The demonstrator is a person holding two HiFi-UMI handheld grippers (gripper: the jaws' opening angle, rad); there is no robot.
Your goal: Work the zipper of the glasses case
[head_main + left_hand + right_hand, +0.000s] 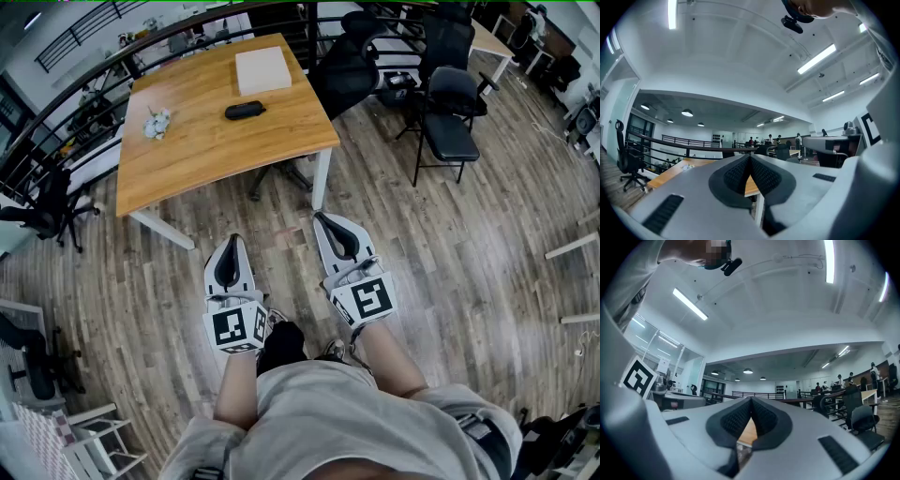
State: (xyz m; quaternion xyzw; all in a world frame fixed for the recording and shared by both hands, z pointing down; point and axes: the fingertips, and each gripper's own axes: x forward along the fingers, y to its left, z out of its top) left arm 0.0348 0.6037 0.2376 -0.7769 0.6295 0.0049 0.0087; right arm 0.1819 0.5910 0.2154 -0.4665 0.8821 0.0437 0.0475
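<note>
A black glasses case (245, 110) lies on the wooden table (187, 150), near its middle, well ahead of me. I stand back from the table on the plank floor. My left gripper (232, 240) and right gripper (322, 217) are held side by side in front of my body, short of the table's near edge, both pointing roughly level. Each has its jaws shut with nothing between them. In the left gripper view the left gripper (750, 157) shows closed black pads, and the right gripper (751, 400) looks the same in its own view. The case is out of sight in both gripper views.
A white flat box (262, 69) sits at the table's far side and a small crumpled whitish thing (157, 122) at its left. Black office chairs (448, 111) stand to the right, another chair (45, 208) to the left. A dark railing (84, 84) runs behind the table.
</note>
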